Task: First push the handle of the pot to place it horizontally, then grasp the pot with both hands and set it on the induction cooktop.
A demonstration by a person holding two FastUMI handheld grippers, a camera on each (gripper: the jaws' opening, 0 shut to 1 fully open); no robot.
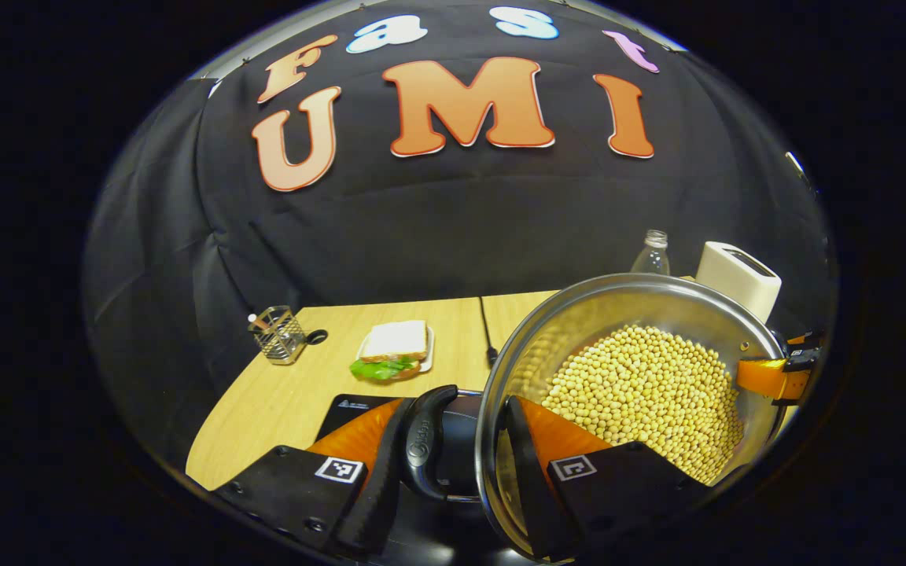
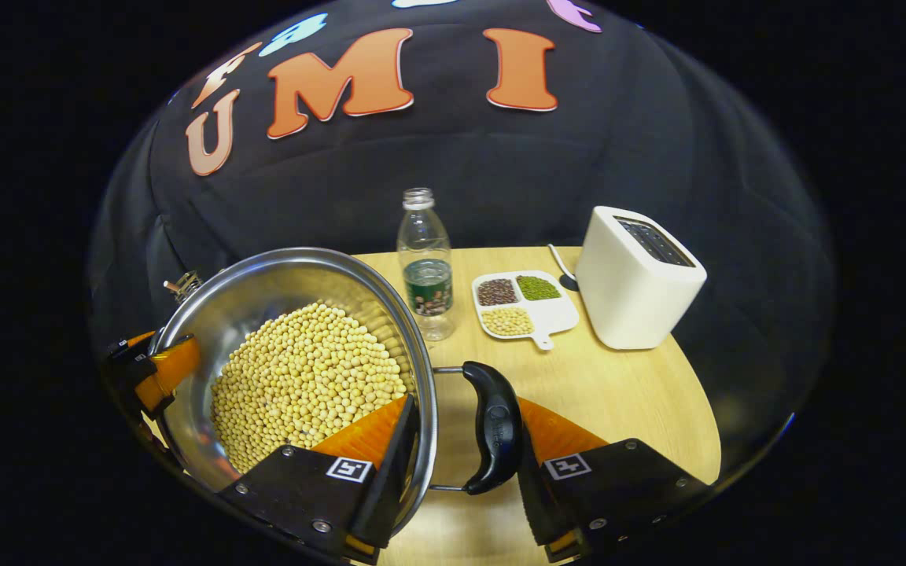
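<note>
A steel pot (image 1: pixel 618 303) full of yellow soybeans (image 1: pixel 650 393) is held between both grippers. My left gripper (image 1: pixel 459 410) is shut across the pot's black side handle (image 1: pixel 425 440) and rim, one finger outside the handle and the other inside the wall. The black induction cooktop (image 1: pixel 347 409) lies just below and to the left of that handle; I cannot tell whether the pot touches it. My right gripper (image 2: pixel 465 409) is shut the same way on the opposite handle (image 2: pixel 492 428) of the pot (image 2: pixel 280 271). Each gripper shows across the pot in the other's view (image 1: pixel 775 377) (image 2: pixel 154 369).
On the wooden table (image 1: pixel 280 393) stand a wire mesh holder (image 1: pixel 276 334), a sandwich on a plate (image 1: pixel 394 350) and a black cable (image 1: pixel 487 330). On the right of the pot stand a clear bottle (image 2: pixel 425 267), a divided dish of beans (image 2: pixel 524 303) and a white toaster (image 2: pixel 634 279).
</note>
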